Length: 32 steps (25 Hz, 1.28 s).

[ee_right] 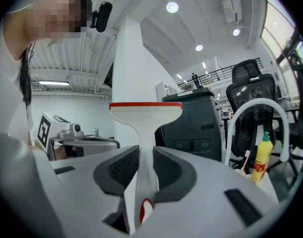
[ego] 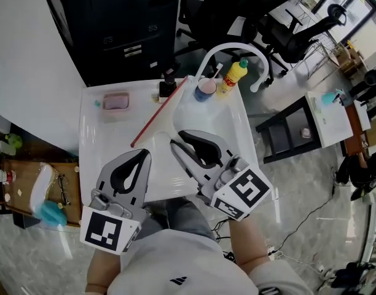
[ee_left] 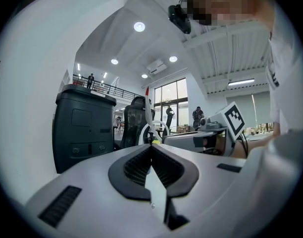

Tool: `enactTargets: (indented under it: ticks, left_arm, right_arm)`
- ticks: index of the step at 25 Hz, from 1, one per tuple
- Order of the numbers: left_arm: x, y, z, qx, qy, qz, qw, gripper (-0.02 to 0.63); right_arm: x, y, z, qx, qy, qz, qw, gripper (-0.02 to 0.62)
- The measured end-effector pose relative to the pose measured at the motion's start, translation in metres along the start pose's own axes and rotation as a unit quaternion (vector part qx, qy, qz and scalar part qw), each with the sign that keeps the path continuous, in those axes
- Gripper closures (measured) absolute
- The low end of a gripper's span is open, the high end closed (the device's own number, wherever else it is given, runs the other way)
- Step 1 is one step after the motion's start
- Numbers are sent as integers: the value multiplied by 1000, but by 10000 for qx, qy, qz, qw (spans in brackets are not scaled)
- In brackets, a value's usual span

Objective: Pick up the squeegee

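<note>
The right claw [ee_right: 145, 152] is gripping the squeegee [ee_right: 145, 114] by its narrow white handle and holding it clear above the left half of the washbasin [ego: 93, 146]. The squeegee is probably light and stiff, and its smooth plastic may be slippery, so the neck just behind the wide red-edged head is serving as a sound hold. The left claw [ee_left: 151, 148] is resting closed and empty.
</note>
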<state>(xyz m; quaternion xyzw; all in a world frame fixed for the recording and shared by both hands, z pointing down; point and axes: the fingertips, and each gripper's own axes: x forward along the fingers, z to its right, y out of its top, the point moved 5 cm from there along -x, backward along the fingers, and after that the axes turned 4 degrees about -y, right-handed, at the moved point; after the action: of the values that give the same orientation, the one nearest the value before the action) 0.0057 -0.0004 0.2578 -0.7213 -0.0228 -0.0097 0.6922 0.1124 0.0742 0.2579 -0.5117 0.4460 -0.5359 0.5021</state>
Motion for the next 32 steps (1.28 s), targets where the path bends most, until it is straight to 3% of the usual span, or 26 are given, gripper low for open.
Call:
enactTargets:
  ticks: [32]
  left_arm:
    - [-15, 10, 18, 209, -422, 111, 9988, 594]
  right_arm:
    - [-39, 12, -29, -32, -356, 438, 9984, 500]
